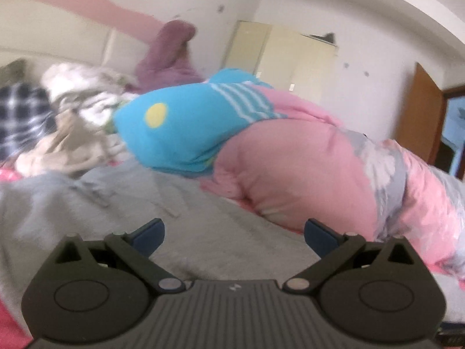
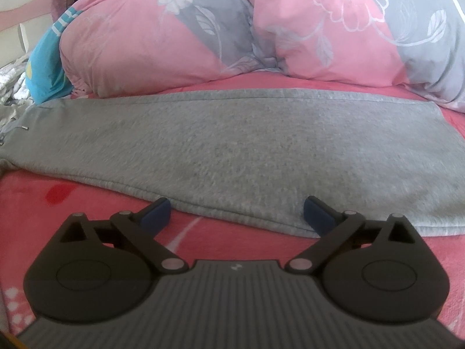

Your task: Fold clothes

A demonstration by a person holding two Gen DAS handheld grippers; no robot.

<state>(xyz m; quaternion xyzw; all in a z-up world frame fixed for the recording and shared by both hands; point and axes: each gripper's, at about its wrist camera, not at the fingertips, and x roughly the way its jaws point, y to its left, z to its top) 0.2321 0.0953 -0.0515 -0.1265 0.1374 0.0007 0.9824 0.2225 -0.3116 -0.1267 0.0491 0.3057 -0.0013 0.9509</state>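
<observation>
Grey sweatpants (image 2: pixel 232 151) lie flat and lengthwise on the pink bed sheet (image 2: pixel 72 203), folded into a long strip with the waist end and its drawstring at the left. My right gripper (image 2: pixel 237 213) stands open just above the near edge of the pants, holding nothing. In the blurred left wrist view the same grey sweatpants (image 1: pixel 130 203) spread under my left gripper (image 1: pixel 234 234), which is open and empty above the fabric.
A pink and grey floral duvet (image 2: pixel 290 29) is bunched along the far side of the bed. A blue garment (image 1: pixel 174 125) rests against it. A heap of loose clothes (image 1: pixel 72 110) sits at the left, with a purple item (image 1: pixel 168 55) behind.
</observation>
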